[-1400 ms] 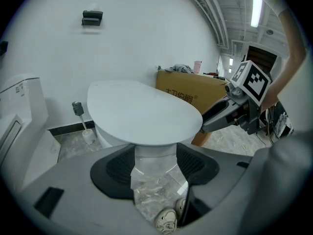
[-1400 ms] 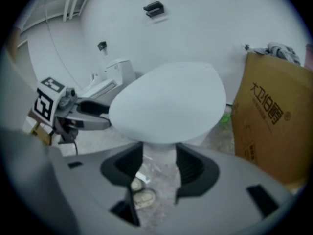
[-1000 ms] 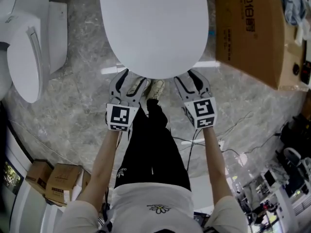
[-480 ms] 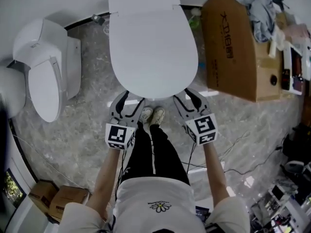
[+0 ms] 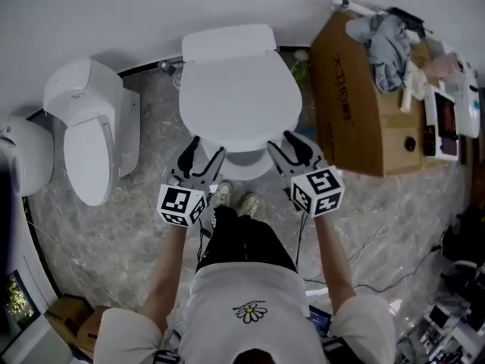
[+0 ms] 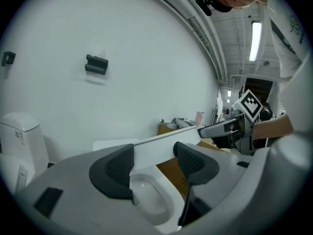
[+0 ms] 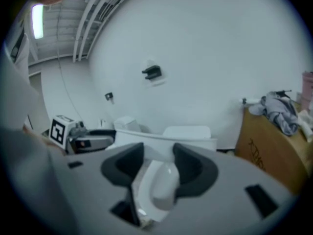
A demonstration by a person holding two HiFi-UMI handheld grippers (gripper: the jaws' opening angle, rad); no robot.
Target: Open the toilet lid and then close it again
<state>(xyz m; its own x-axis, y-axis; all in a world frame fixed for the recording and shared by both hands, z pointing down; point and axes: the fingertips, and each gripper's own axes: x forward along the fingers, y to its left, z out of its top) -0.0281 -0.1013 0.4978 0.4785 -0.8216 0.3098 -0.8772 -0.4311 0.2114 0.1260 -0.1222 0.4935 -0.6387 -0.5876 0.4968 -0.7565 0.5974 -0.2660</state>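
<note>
Raised toilet lid (image 5: 241,97) edge between opening left gripper (image 5: 204,154) jaws; right gripper (image 5: 289,144) jaws apart — box (image 5: 348,105) print perhaps Chinese, unreadable

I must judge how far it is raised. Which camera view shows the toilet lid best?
The left gripper view: it shows the toilet lid edge-on and sharp, tilted up over the bowl. The head view shows only its top from above; the right gripper view shows its edge blurred.

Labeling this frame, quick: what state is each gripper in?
Left gripper: jaws opening, toilet lid edge between them, unclamped.
Right gripper: open, clamping nothing.
</note>
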